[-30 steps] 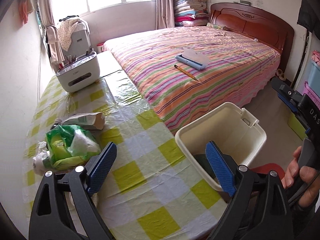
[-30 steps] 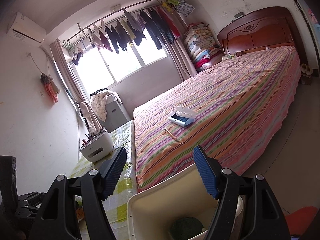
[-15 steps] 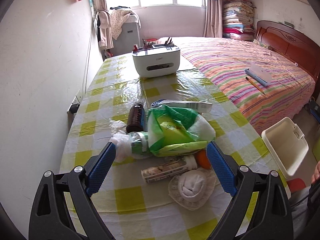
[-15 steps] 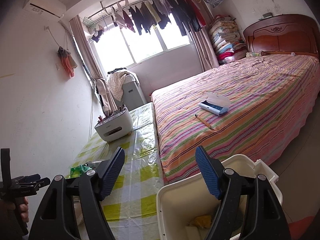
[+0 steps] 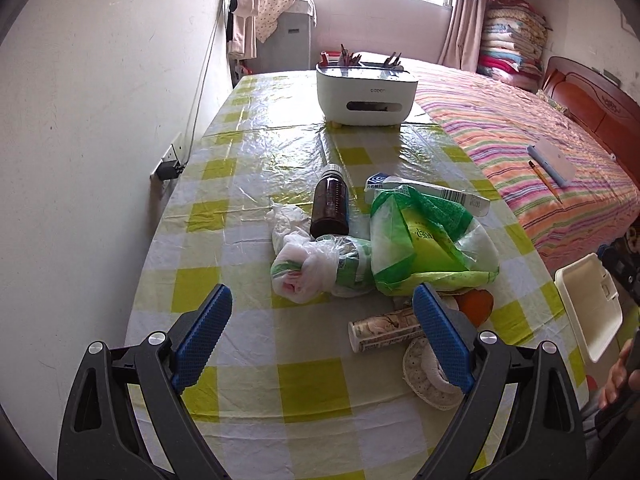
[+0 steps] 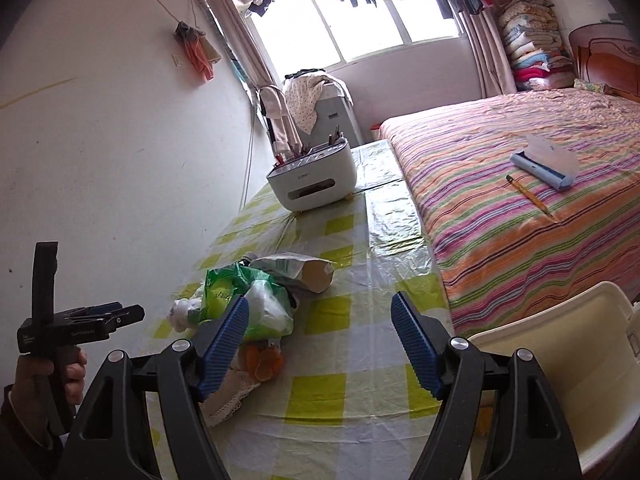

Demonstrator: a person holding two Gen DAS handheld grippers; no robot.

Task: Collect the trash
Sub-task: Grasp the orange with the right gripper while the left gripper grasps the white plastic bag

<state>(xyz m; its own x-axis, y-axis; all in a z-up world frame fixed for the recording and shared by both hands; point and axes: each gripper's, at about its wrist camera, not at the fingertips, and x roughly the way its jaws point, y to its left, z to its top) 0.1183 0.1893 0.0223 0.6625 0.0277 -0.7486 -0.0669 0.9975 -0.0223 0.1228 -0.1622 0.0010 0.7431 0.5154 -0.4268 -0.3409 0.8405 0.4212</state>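
A trash pile lies on the checked table point(image 5: 248, 364): a green plastic bag point(image 5: 424, 244), a clear crumpled bag point(image 5: 308, 264), a brown bottle point(image 5: 330, 205) on its side, a white carton point(image 5: 432, 190), a paper tube point(image 5: 386, 330), an orange peel point(image 5: 474, 304) and a white lace coaster point(image 5: 424, 372). My left gripper point(image 5: 322, 338) is open and empty, just short of the pile. My right gripper point(image 6: 320, 346) is open and empty over the table's right part, the green bag point(image 6: 240, 292) to its left. The cream bin point(image 6: 560, 364) stands off the table's right edge, also showing in the left wrist view point(image 5: 592, 300).
A white tissue-box organiser point(image 5: 366, 94) stands at the table's far end. The striped bed point(image 6: 540, 200) runs along the right side, with a pencil point(image 6: 528, 194) and a blue case point(image 6: 544, 162) on it. A wall with a socket point(image 5: 170, 164) borders the left.
My left gripper swung from the bin to the trash pile and moved closer to it. My right gripper turned left and down, from the bin toward the table.
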